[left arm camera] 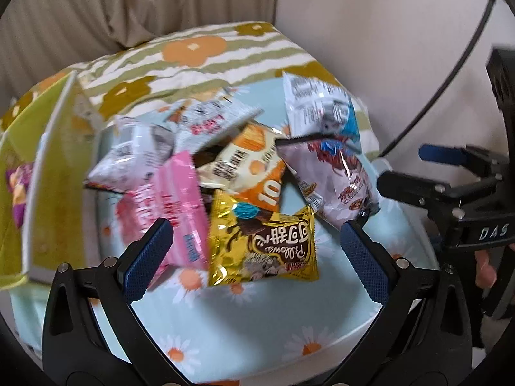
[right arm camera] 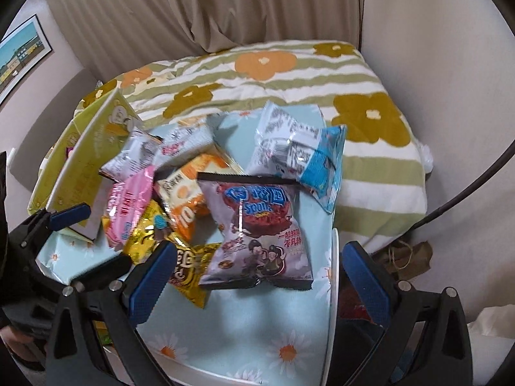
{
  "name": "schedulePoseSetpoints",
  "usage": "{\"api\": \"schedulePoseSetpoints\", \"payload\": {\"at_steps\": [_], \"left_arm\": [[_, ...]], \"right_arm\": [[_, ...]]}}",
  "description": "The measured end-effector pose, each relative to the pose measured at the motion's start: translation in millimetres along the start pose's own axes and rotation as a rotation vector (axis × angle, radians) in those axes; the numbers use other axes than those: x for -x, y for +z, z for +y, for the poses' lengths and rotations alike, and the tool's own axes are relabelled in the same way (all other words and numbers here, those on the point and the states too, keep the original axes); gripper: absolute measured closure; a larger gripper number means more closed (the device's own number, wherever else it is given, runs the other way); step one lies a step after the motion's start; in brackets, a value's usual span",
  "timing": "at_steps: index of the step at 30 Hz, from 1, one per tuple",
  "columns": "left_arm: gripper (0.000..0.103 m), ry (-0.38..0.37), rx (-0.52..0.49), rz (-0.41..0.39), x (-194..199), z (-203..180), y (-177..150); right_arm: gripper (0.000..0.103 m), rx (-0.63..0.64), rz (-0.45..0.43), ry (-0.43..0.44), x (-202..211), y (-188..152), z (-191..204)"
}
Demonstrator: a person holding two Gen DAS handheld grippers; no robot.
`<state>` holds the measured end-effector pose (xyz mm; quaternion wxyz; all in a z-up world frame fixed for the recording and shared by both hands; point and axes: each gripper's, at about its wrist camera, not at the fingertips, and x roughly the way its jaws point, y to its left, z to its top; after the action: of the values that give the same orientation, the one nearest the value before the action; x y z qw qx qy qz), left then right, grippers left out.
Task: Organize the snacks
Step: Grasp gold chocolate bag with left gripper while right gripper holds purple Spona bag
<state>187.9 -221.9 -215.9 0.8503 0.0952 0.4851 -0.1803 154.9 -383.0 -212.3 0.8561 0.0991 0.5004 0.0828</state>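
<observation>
Snack packets sat heaped on the daisy-cloth table (right arm camera: 244, 337), green box (left arm camera: 54, 173) beside. Left gripper (left arm camera: 257, 247) & right gripper (right arm camera: 257, 270) both gaped wide, empty. Yellow packet (left arm camera: 267, 244) nearest: prob. light, puffy, slick foil, so pinch a crimped edge.

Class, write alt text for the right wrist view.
The open right gripper hovers over a grey Spoon snack packet in a pile of snacks on a daisy-print table. A yellow-green box stands at left; a flowered bedspread lies behind.
</observation>
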Motion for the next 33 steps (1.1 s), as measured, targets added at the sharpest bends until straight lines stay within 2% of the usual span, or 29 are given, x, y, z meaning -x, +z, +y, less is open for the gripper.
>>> {"api": "schedulePoseSetpoints", "payload": {"at_steps": [6, 15, 20, 24, 30, 31, 32, 33], "left_arm": [[0.001, 0.042, -0.086, 0.049, -38, -13, -6], [0.001, 0.068, -0.122, 0.093, -72, -13, -10], [0.001, 0.044, -0.143, 0.132, -90, -17, -14], [0.001, -0.004, -0.115, 0.168, -97, -17, -19], [0.001, -0.043, -0.087, 0.173, -100, -9, -24], [0.004, -0.054, -0.085, 0.175, -100, -8, -25], [0.012, -0.070, -0.082, 0.175, -99, -8, -25], [0.013, -0.095, -0.074, 0.177, -100, -1, -23]], "right_arm": [[0.001, -0.020, 0.041, 0.014, -28, 5, -12], [0.001, -0.024, 0.101, 0.040, -64, 5, -14], [0.001, 0.019, 0.116, 0.042, -75, 5, -11], [0.001, 0.049, 0.159, 0.040, -85, 0, -8], [0.001, 0.058, 0.159, 0.049, -87, -3, -8], [0.001, 0.062, 0.160, 0.049, -87, -3, -8], [0.002, 0.066, 0.160, 0.050, -87, -3, -8], [0.004, 0.067, 0.160, 0.050, -88, -1, -7]]}}
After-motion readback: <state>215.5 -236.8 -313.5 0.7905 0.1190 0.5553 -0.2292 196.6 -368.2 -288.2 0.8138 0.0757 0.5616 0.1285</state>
